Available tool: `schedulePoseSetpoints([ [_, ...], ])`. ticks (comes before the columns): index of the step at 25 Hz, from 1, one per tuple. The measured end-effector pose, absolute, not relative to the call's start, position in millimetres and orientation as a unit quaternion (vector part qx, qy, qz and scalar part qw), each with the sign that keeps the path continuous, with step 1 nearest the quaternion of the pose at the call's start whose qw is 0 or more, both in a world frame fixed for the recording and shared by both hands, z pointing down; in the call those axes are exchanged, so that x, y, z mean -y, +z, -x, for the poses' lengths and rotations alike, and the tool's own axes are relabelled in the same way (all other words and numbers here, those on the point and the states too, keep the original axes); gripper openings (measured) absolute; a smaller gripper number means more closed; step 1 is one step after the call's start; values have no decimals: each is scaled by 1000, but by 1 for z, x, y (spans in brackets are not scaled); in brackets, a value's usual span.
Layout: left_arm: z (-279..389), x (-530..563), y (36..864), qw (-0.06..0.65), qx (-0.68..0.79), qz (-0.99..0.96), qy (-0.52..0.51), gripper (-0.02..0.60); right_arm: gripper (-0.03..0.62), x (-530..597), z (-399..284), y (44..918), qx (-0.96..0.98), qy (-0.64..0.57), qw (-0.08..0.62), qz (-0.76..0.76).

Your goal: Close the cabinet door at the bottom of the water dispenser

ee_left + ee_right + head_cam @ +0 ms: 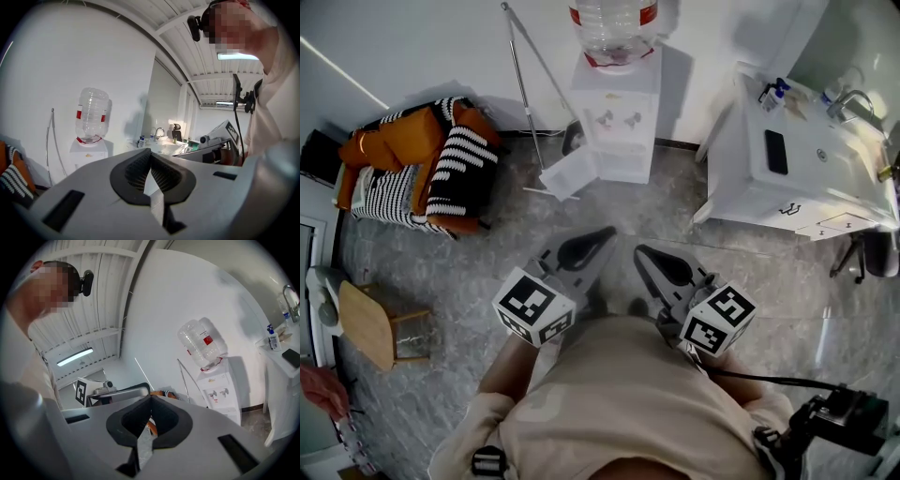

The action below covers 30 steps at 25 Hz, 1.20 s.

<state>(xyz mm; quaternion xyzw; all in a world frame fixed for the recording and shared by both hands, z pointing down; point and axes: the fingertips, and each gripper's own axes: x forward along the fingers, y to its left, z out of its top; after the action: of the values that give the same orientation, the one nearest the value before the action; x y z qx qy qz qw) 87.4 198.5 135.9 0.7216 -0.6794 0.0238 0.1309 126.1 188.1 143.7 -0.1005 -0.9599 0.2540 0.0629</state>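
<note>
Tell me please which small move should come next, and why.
Probably carry the left hand-held gripper forward toward the cabinet door, which stands open at the bottom of the water dispenser. Both it and the right hand-held gripper are shut, empty and well short of the door.

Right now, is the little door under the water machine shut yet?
Not yet. Nothing is done: the cabinet door of the water dispenser hangs open. In hand: the left hand-held gripper and right hand-held gripper are shut, empty, short of it. Left: reach the door and push it closed.
</note>
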Motion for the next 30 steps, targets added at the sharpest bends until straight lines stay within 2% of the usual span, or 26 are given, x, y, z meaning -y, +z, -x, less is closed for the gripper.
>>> schedulePoseSetpoints([
  [30, 153, -236, 152, 129, 670, -731, -24, -8, 12, -226, 88, 146, 973, 193, 116, 57],
])
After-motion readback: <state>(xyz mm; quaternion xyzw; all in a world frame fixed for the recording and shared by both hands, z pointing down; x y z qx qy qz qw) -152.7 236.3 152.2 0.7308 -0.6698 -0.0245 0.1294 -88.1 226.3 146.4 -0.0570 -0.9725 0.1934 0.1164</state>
